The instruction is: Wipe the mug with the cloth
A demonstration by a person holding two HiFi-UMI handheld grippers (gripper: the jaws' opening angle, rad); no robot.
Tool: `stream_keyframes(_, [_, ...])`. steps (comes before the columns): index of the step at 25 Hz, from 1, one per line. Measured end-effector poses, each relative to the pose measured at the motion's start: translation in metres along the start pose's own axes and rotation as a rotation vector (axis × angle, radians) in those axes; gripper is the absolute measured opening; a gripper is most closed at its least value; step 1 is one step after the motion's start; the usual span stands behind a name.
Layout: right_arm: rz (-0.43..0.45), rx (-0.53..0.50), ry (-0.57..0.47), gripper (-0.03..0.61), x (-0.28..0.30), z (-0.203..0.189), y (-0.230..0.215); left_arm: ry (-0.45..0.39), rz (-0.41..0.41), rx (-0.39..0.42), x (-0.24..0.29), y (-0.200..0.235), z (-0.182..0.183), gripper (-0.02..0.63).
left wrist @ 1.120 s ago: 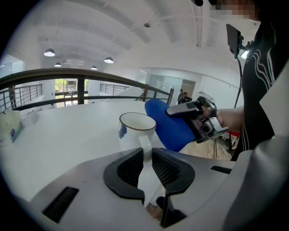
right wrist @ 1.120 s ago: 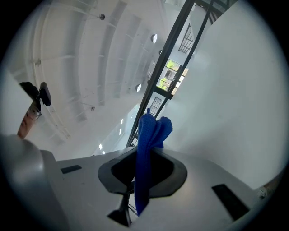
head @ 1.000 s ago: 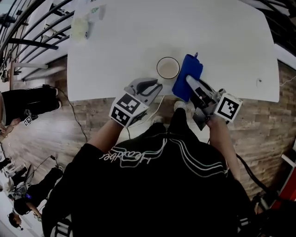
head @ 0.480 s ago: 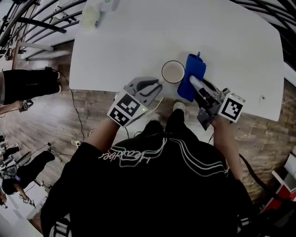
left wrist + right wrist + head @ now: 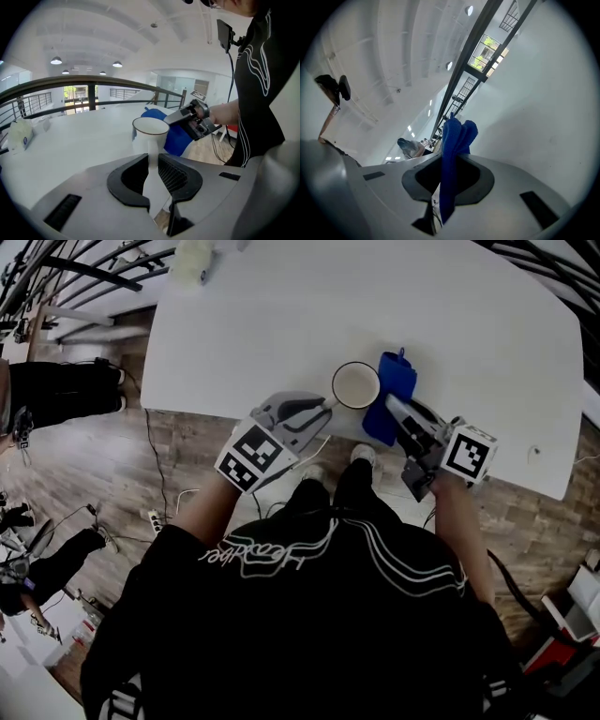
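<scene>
A white mug [image 5: 356, 385] stands near the front edge of the white table [image 5: 281, 315]. My left gripper [image 5: 322, 410] reaches it from the left. In the left gripper view the mug [image 5: 150, 133] sits just past the jaws, and my left gripper [image 5: 152, 161] is shut on its white handle. A blue cloth [image 5: 396, 390] hangs against the mug's right side, held by my right gripper [image 5: 390, 404]. In the right gripper view my right gripper [image 5: 449, 164] is shut on the cloth [image 5: 454, 140], which sticks up past the jaws.
A pale bag [image 5: 192, 254] lies at the table's far left corner; the same bag [image 5: 21, 133] shows in the left gripper view. A dark railing [image 5: 93, 82] runs behind the table. People stand on the wooden floor [image 5: 112, 474] to the left, and a cable [image 5: 155, 456] lies there.
My right gripper has tilted and sunk a little with the cloth beside the mug. The left gripper keeps its hold on the handle. The head camera has shifted slightly.
</scene>
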State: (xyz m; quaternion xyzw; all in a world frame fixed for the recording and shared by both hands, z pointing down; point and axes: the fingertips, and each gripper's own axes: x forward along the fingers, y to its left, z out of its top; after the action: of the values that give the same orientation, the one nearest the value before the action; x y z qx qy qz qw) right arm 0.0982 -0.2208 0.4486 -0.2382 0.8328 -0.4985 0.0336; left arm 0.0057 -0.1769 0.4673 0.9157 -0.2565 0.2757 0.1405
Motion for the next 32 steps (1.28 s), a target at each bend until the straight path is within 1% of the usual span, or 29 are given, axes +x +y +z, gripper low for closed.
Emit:
stream_keyframes(4, [-0.092, -0.048, 0.076, 0.048, 0.000, 0.015, -0.017, 0.002, 0.018, -0.006, 0.011, 0.010, 0.018, 0.067])
stream_keyframes(7, [-0.138, -0.080, 0.120, 0.048, 0.010, 0.002, -0.025, 0.001, 0.033, -0.006, 0.005, 0.013, 0.007, 0.067])
stream_keyframes(10, [-0.140, -0.111, 0.150, 0.048, 0.014, -0.009, -0.023, 0.005, 0.043, 0.001, -0.001, 0.009, -0.003, 0.067])
stream_keyframes(12, [-0.123, -0.117, 0.162, 0.048, 0.008, -0.002, -0.020, 0.011, 0.055, 0.013, 0.001, 0.008, 0.001, 0.067])
stream_keyframes(15, [-0.085, -0.121, 0.144, 0.048, -0.006, 0.027, -0.017, 0.024, 0.074, 0.038, 0.008, 0.012, 0.015, 0.067])
stream_keyframes(19, [0.009, -0.103, 0.103, 0.048, -0.010, 0.051, 0.000, 0.028, 0.104, 0.051, 0.004, 0.015, 0.015, 0.067])
stream_keyframes(22, [0.076, -0.098, 0.104, 0.048, -0.008, 0.056, 0.009, 0.025, 0.127, 0.060, 0.001, 0.017, 0.010, 0.067])
stream_keyframes(26, [0.134, -0.112, 0.149, 0.048, -0.006, 0.054, 0.014, 0.017, 0.180, 0.066, 0.000, 0.020, 0.006, 0.067])
stream_keyframes(32, [0.154, -0.110, 0.193, 0.048, -0.002, 0.049, 0.017, -0.018, 0.275, 0.051, -0.001, 0.035, 0.008, 0.067])
